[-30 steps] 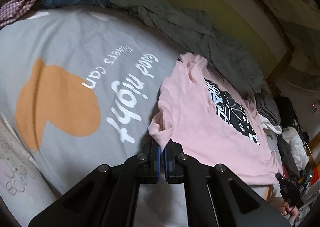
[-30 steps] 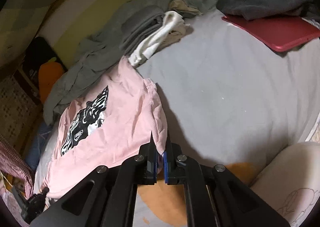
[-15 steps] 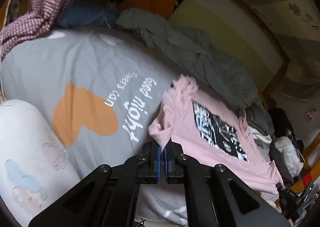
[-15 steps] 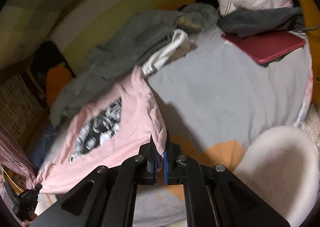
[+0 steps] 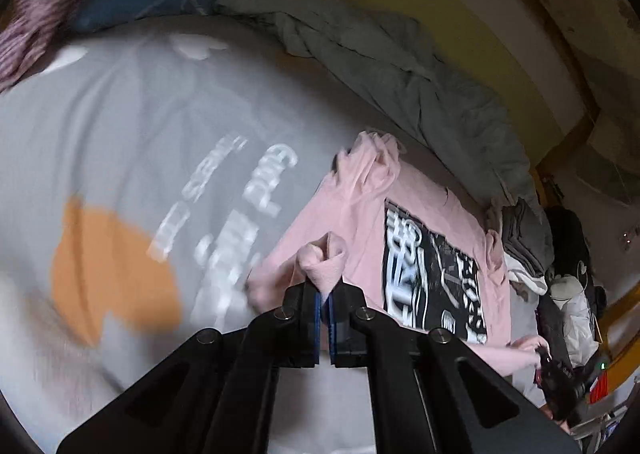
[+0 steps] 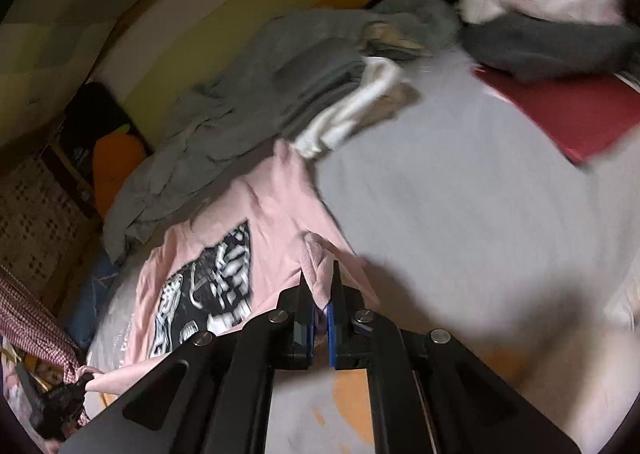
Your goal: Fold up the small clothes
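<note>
The left tool (image 5: 323, 296) is pinching a bunched corner of the pink T-shirt (image 5: 352, 214), its blue pads squeezed narrow on the cloth. The right tool (image 6: 319, 308) is gripping another corner of the same shirt (image 6: 276, 210) in the same tight way. Between the two tools the shirt is hanging partly lifted, its far edge lying on the grey bedspread (image 5: 132, 114) ahead of them.

A black-and-white graphic (image 5: 432, 274) is showing on the shirt's chest, just ahead and to the right of the left tool; there are shapes in it that could be lettering, but I cannot read them. White writing (image 5: 224, 222) is showing on the bedspread to the left of the left tool, too smeared by blur to make out, beside an orange patch (image 5: 108, 274).

Beyond the shirt a rumpled grey blanket (image 5: 400, 66) is lying along the bed's edge. Ahead and to the right of the right tool a flat red thing (image 6: 568, 114) is lying under a dark grey garment (image 6: 540, 50).
</note>
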### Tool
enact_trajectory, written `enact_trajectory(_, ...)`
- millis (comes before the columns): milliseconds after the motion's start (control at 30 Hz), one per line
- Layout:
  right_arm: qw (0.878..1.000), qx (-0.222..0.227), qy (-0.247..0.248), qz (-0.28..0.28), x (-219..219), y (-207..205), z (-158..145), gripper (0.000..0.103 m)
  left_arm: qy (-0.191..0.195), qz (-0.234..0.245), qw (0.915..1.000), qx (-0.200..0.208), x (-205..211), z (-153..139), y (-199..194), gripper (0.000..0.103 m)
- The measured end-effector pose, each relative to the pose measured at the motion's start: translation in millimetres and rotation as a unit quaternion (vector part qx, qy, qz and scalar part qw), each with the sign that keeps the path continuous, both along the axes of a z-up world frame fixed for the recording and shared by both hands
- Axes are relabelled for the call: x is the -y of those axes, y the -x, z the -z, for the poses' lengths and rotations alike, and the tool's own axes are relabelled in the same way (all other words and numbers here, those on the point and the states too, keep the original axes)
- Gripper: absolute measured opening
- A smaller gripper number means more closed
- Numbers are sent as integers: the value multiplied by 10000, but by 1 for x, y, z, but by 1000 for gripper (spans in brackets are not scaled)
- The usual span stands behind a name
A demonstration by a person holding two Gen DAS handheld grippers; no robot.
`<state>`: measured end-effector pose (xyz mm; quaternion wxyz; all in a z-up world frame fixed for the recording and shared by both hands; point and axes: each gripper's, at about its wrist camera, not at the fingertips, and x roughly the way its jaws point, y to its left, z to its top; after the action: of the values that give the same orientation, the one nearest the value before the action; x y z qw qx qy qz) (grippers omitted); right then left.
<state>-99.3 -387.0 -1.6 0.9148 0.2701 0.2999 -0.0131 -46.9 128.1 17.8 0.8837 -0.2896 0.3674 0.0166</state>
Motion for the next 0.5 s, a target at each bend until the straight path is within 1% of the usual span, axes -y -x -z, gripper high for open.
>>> enact_trajectory(67, 9996, -256, -9, -84, 0, -36, -1, 4, -238, -29, 9997, -31, 3, -1, -23, 2)
enact_trajectory(133, 9988, -469, -67, -120, 0, -65, -1, 4, -375, 5, 9991, -183, 5, 3, -53, 2)
enact_trajectory(233, 9976, -663, -131, -149, 1, -95, 0, 4, -604, -25, 9974, -381, 9, 13, -87, 2)
enact_trajectory(333, 9958, -859, -247, -186, 3, -119, 3, 4, -814, 39, 9953, -522, 12, 23, -110, 2)
enact_trajectory(367, 9949, -957, -268, -170, 4, -127, 5, 4, -898, 51, 9946, -519, 14, 25, -117, 2)
enact_trajectory(433, 9932, -1088, -400, -126, 6, -139, 11, 4, -936, 90, 9944, -486, 16, 27, -124, 2)
enact_trajectory(500, 9932, -1072, -424, -130, 6, -146, 16, 4, -1001, 231, 9942, -313, 18, 28, -128, 3)
